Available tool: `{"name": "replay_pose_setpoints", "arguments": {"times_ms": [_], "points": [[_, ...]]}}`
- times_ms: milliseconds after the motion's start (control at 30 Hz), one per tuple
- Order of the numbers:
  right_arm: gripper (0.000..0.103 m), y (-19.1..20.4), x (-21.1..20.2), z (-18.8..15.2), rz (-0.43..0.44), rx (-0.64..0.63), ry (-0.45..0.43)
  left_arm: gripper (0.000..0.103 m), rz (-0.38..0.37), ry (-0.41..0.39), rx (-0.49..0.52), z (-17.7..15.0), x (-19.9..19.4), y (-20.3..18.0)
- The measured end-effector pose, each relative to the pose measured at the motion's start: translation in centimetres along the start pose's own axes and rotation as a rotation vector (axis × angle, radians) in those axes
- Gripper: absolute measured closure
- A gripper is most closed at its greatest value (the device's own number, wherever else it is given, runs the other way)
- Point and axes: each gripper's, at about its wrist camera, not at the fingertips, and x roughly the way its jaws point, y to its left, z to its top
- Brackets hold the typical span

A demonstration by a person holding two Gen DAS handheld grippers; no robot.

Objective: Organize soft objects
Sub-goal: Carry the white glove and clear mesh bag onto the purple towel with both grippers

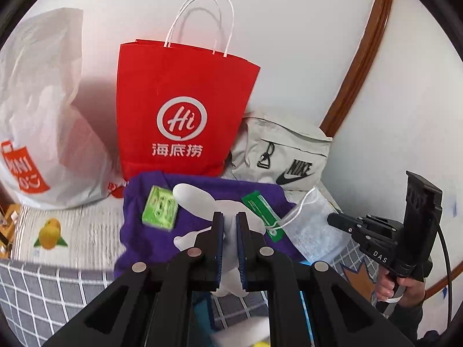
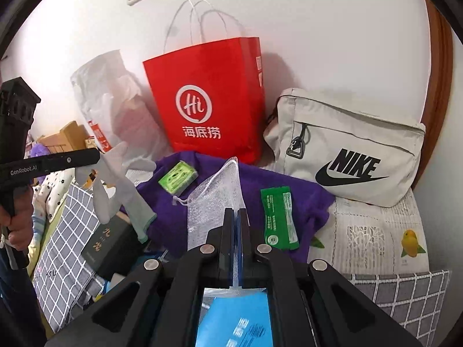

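Note:
My left gripper [image 1: 230, 217] is shut on a white glove [image 1: 199, 199] and holds it above a purple cloth [image 1: 144, 237]. In the right wrist view the left gripper [image 2: 97, 156] shows at the left with the glove [image 2: 121, 185] hanging from it. My right gripper [image 2: 235, 212] is shut on a white mesh drawstring bag [image 2: 214, 199] and holds it over the purple cloth [image 2: 306, 202]. That mesh bag also shows in the left wrist view [image 1: 315, 225], by the right gripper [image 1: 332, 219].
A red paper bag [image 1: 179, 110] stands against the wall, a white plastic bag [image 1: 43, 121] to its left, a grey Nike pouch [image 2: 347, 150] to its right. A green box [image 2: 178, 177] and a green packet [image 2: 279, 217] lie on the cloth. A dark book [image 2: 113, 243] lies at the left.

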Motion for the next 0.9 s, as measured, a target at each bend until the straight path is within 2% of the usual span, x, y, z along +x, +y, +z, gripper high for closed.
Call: {"name": "replay_pose_setpoints", "arguments": {"times_ms": [233,400,567,900], "points": [[0.101,-1.1,3.5,1.0,-0.011,0.023,0.025,0.094,-0.007,0.022,-0.006,1.5,3.2,1.3],[0.101,-1.7,6.8,0.6,-0.012,0.027,0.081,0.094,-0.011,0.054,-0.027,1.6,5.8,2.4],[0.101,-2.6,10.0,-0.6,-0.027,0.034,0.157,0.094,0.017,0.115,-0.030,1.0,8.8,3.6],[0.101,-3.3,13.1,-1.4,-0.044,0.009,0.253,0.094,0.064,0.210,-0.083,-1.5,12.0,6.2]]}}
